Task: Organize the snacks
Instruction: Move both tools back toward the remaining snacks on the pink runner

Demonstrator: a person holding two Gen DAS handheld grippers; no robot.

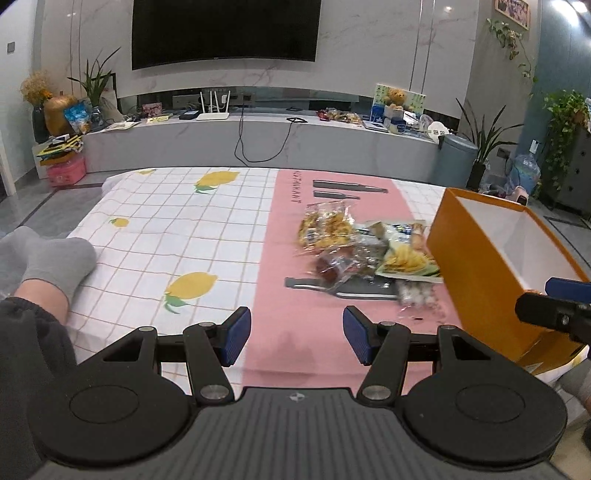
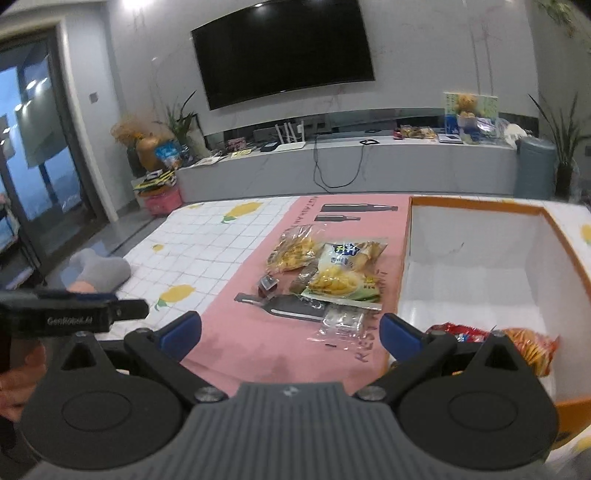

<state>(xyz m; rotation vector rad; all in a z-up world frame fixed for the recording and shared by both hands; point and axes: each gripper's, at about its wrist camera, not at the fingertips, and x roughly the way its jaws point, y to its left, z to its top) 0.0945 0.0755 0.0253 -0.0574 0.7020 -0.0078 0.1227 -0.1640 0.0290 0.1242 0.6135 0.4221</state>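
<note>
Snack pile on pink strip of tablecloth, just left of orange box (white inside); red-orange snack bag already in box, near corner; left gripper jaws apart, holding nothing, over cloth left of box; right gripper jaws wide apart, empty, at box's near-left corner; socked foot on cloth, well left of box.

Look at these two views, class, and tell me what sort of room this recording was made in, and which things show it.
Most likely a home living room. A large wall-mounted television hangs above a long low media console, houseplants stand by it, and snacks lie on a lemon-print cloth.
</note>
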